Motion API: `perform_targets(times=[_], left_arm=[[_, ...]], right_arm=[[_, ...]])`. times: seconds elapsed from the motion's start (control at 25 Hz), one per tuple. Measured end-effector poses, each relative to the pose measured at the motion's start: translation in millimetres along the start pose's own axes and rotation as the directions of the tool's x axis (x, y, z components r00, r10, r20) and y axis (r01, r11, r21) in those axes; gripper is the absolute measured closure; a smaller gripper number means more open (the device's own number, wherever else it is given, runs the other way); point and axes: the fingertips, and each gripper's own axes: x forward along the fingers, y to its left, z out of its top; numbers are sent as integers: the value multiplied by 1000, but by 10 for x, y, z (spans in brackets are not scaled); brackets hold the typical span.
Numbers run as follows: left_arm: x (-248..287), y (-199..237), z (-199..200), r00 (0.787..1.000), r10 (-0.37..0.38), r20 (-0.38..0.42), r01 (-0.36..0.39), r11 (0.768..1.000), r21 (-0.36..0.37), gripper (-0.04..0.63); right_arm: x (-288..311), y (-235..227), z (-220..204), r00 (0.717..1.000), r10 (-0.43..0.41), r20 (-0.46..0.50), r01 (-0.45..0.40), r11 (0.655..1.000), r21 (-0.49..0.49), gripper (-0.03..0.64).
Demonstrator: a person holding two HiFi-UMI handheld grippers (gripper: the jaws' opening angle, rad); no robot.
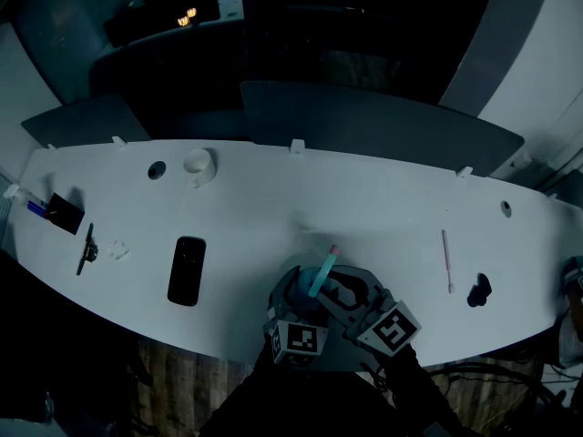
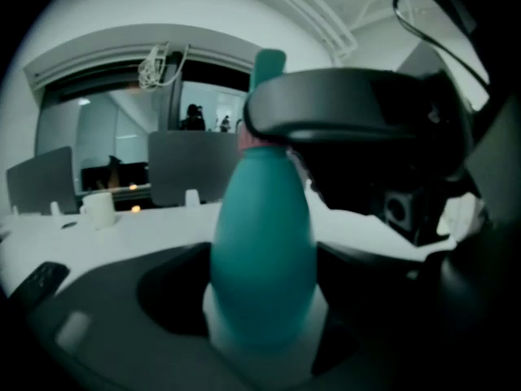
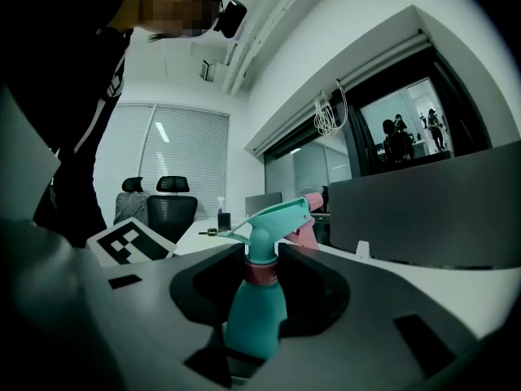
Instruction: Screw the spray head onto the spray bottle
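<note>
1. The left gripper is clamping its fingers on the rounded teal body of the spray bottle, which is filling the space between them.
2. The right gripper is gripping with its fingers the pink collar under the spray head, higher up on the same bottle.
3. The spray head is sitting on the bottle's neck, and its pink nozzle is pointing away from the person.
4. Both grippers are holding the bottle at the near edge of the white desk. Whether its base is resting on the desk cannot be told.
5. A black phone is lying flat on the desk to the left of the grippers, and a white cup is standing farther back.
6. A thin stick and a small dark object are lying to the right, well apart from the grippers.
</note>
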Motion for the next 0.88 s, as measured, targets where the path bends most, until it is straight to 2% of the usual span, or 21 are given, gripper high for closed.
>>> perform_targets(times=[0.08,0.16,0.24,0.32,0.4,0.44,0.52,0.56,0.68,0.76,0.8,0.84,0.88], left_arm=[[-8,8,-4,996,83,-9,-84,995,-57,201],[-8,2,-6,996,91,9,-90,992,-88,201],[-12,-2,23,998,34,58,-29,996,-83,198],[-62,-7,47,994,-59,92,65,996,-58,193],[-134,-13,85,977,-179,118,182,983,-15,181],[-155,-12,101,962,-245,120,246,969,5,181],[-158,0,95,921,-382,77,379,924,47,159],[-151,-5,81,891,-451,41,448,892,61,156],[-132,-95,-3,773,-629,-85,635,769,75,156],[-128,-168,-98,700,-692,-173,712,694,106,158],[-122,-190,-134,680,-705,-202,732,669,128,160],[-115,-200,-153,672,-709,-214,739,657,147,195],[-110,-201,-155,674,-708,-212,738,656,159,207]], right_arm=[[2,6,2,1000,0,2,0,1000,1,484],[1,14,6,1000,5,5,-5,1000,3,483],[-1,16,1,1000,14,2,-14,1000,-4,484],[3,22,-10,1000,25,-5,-25,1000,-8,484],[6,30,-10,999,35,-5,-35,999,-2,483],[3,27,-7,999,39,-4,-39,999,0,483],[7,23,-5,999,47,-7,-47,999,4,484],[14,28,-4,999,53,-9,-53,999,4,484],[30,50,-7,997,72,-11,-72,997,-3,483],[34,57,-6,997,81,-10,-81,997,-3,483],[32,56,-5,997,83,-9,-83,997,-1,483],[28,50,-5,997,83,-9,-83,997,0,483],[21,43,-6,997,82,-8,-82,997,1,483]])
